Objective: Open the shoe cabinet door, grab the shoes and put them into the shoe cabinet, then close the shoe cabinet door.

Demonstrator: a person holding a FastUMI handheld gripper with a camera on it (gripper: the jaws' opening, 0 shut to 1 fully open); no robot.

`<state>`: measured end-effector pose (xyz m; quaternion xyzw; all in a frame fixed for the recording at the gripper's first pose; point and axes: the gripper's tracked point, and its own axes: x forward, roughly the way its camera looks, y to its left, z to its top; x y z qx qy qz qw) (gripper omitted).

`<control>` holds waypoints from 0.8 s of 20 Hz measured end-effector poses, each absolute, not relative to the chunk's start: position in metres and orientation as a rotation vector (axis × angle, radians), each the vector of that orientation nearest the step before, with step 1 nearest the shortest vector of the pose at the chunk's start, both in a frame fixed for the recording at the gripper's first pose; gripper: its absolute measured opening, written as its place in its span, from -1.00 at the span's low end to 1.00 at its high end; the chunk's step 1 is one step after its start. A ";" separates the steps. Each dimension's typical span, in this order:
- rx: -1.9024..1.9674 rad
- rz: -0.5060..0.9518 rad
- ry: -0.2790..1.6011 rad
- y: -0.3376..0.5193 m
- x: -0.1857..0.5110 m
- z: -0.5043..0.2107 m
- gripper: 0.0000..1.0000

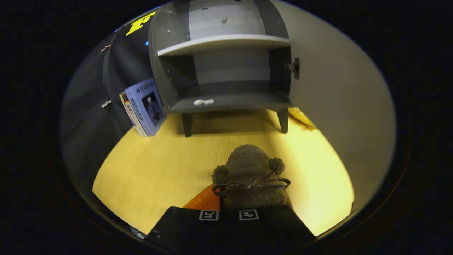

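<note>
A brown fuzzy shoe (247, 166) with a dark bow on top sits right at my gripper (228, 212), toe pointing away toward the cabinet. The fingers stand close together and grip the shoe's near end; their tips are hidden under it. Beyond the shoe stands the grey shoe cabinet (170, 71) on short legs. Its door (336, 88) is swung wide open to the right. Inside, an upper shelf (223, 42) and the bottom shelf (244, 102) show, and a small white thing (203, 102) lies at the bottom shelf's front edge.
Two books (145, 106) lean against the cabinet's left side. An orange thing (203, 200) shows just left of the fingers. A yellow object (300, 117) peeks from behind the open door. The yellow wooden surface (159, 166) stretches between the shoe and the cabinet.
</note>
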<state>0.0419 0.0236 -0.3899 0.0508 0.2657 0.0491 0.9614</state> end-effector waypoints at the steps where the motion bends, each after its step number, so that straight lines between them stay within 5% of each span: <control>1: 0.102 0.105 0.522 0.022 0.040 -0.370 -0.87; 9: 0.164 0.122 0.430 0.020 0.054 -0.224 -0.88; 16: 0.106 0.147 0.359 0.037 0.140 -0.124 -0.87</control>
